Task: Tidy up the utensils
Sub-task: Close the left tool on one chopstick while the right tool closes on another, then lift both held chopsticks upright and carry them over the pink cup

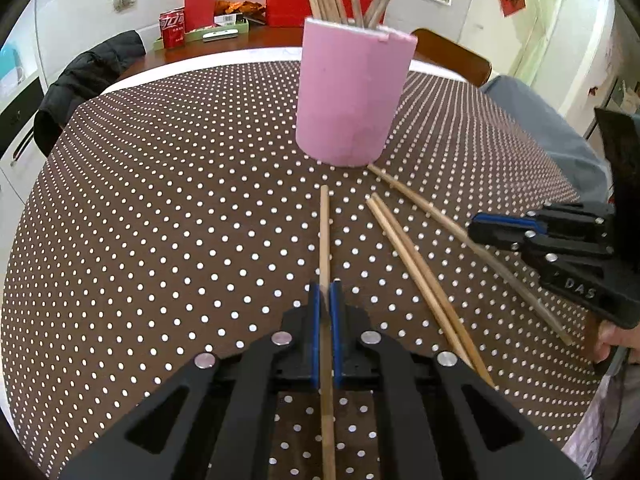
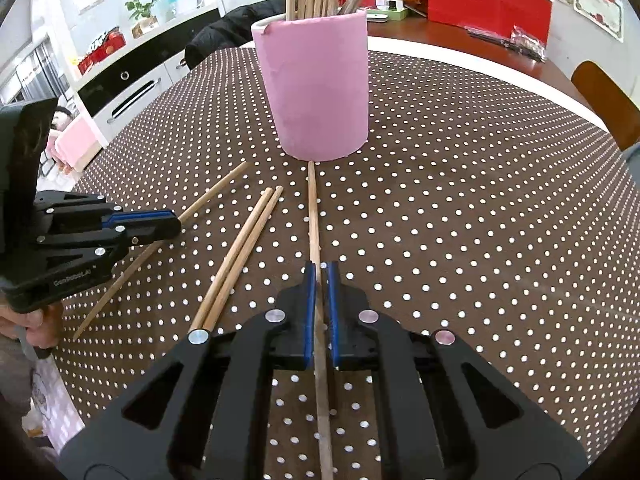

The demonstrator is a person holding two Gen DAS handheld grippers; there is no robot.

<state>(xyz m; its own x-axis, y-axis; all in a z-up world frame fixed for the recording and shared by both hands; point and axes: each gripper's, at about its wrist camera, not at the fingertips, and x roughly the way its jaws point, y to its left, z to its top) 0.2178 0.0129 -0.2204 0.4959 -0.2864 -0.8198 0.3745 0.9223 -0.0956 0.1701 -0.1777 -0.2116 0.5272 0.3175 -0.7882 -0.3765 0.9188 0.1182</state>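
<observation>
A: What writing can we read?
B: On the right gripper (image 1: 476, 226) we make out "DAS" along its body. The left gripper (image 2: 176, 222) carries a small white brand word, too fine for us to spell. The red cans (image 1: 173, 27) bear white script that we cannot read.

A: And the grippers?
B: Each pinches one chopstick lying on the dotted tablecloth (image 1: 160, 208). The left one's pads clamp the pale chopstick (image 1: 324, 232), the right one's the darker chopstick (image 2: 313, 216), whose tip nearly touches the pink holder (image 2: 316, 84).

A: Anything cut off?
B: The holder's chopsticks run out of view, and the loose pair (image 1: 404, 248) slips behind a gripper.
</observation>
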